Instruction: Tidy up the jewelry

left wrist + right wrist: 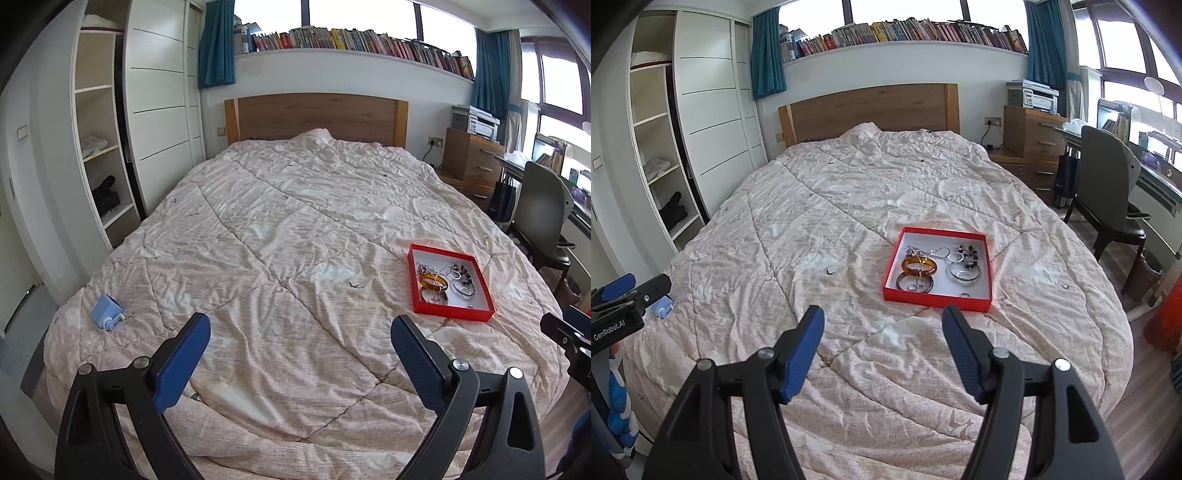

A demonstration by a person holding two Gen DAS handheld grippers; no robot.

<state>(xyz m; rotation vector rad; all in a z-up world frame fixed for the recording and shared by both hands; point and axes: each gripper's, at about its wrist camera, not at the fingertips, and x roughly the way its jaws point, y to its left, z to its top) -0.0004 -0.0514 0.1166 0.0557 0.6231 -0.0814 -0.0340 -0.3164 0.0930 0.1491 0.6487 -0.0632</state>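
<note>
Left hand-held gripper [299,332]: we find the jaws spread wide, nothing between them, above the quilt [295,229].
Right hand-held gripper [882,325]: released, empty, near the tray's front edge.
Red tray [908,293]: on the bed, holding an amber bangle [919,266], silver bracelets [964,274] and beads [967,254].
Blue box [106,310]: bed's left edge.

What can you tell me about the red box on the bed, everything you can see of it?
The red box is a shallow, square, open tray with low red walls and a white floor; it looks like cardboard. It lies flat on the quilt, toward the foot of the bed. Inside lie an amber bangle, a darker bangle just in front of it, a silvery bangle, a bead bracelet, a chain and a small ring. Neither claw touches it.
</note>
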